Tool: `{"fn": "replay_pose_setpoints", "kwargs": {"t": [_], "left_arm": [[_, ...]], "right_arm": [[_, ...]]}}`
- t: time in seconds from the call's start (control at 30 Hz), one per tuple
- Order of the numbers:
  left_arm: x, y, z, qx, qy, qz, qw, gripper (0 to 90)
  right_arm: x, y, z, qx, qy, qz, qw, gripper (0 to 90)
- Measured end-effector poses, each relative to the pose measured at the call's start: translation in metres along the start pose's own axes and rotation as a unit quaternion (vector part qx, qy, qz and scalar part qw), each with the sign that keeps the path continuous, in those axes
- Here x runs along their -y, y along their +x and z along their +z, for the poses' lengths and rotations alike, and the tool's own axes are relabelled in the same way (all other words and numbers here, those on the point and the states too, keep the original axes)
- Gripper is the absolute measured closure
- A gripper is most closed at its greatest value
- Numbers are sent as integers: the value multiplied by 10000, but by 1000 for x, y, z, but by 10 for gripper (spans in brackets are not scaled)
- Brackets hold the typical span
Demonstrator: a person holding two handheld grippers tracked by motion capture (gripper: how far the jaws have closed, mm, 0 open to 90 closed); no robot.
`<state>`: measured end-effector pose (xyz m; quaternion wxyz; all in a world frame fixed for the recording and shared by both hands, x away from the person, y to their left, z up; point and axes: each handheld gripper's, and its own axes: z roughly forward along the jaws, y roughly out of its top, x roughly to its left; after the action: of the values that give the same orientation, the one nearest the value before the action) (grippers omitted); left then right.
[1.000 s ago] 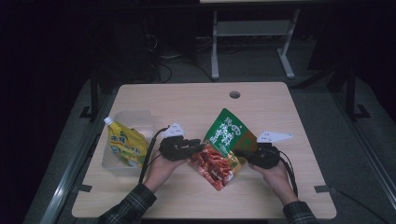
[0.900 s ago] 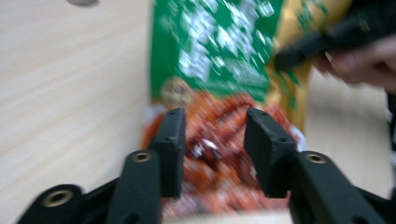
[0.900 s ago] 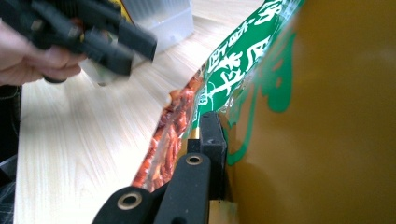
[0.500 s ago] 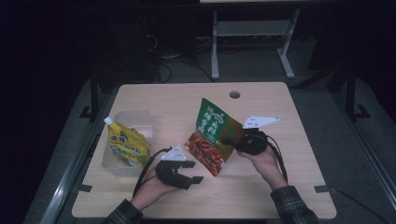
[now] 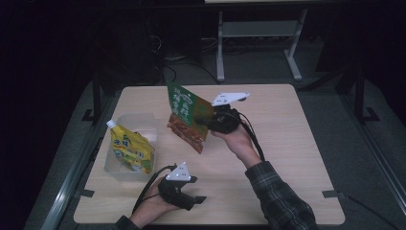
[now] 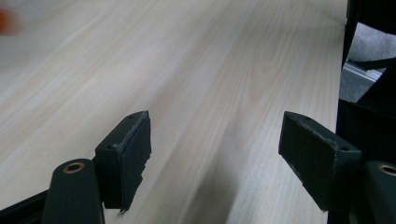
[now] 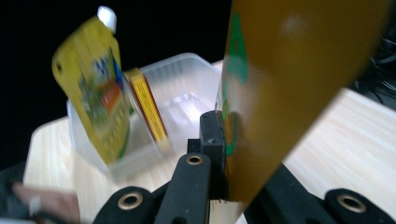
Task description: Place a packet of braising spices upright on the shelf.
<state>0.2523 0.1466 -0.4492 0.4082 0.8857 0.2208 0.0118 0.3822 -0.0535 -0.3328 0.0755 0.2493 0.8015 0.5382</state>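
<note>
1. Snack bag (image 5: 187, 117), green above and red-orange below: held clear of the table (image 5: 297, 143), tilted, over its middle left. In the right gripper view its plain back side (image 7: 289, 84) rises across the right half of the picture and hides what lies behind it.
2. Right gripper (image 5: 210, 122): clenched on the snack bag at its right edge, a hand (image 5: 237, 141) below it and a plaid sleeve (image 5: 280, 201) running to the table's near edge. In the right gripper view one black jaw presses flat against the bag's face; the other is behind the bag.
3. Left gripper (image 5: 194, 200): low at the near left of the table, jaws spread wide and holding nothing. In the left gripper view both pads (image 6: 126, 154) stand well apart over bare wood.
4. Clear plastic tub (image 5: 136, 122): on the table's left side, well apart from the left gripper and left of the raised bag.
5. Yellow spouted pouch (image 5: 130, 149): standing tilted in the tub, white cap uppermost. In the right gripper view the pouch (image 7: 93, 93) leans at the tub's near wall, with a narrow yellow-and-red packet (image 7: 147, 105) just beside it.
6. Cables (image 5: 186, 62) and a grey stand (image 5: 258, 43): on the dark floor beyond the table's far edge.
</note>
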Motion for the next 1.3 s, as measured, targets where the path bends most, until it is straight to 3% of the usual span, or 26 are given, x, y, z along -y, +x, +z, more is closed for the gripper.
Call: {"fn": "replay_pose_setpoints", "kwargs": {"t": [0.27,0.57,0.93,1.3], "left_arm": [[7,-3,-1,-73,50,13,10000,237],[11,-2,-3,-141,22,-57,9999,235],[9,-1,-2,-104,49,-13,9999,235],[7,0,-1,-79,56,-6,10000,235]], "right_arm": [[-43,11,41,-157,-13,-306,9994,896],[-75,24,93,-225,-17,-371,9991,895],[-76,28,144,-195,95,-270,9994,896],[-78,32,159,-184,82,-258,9995,895]]}}
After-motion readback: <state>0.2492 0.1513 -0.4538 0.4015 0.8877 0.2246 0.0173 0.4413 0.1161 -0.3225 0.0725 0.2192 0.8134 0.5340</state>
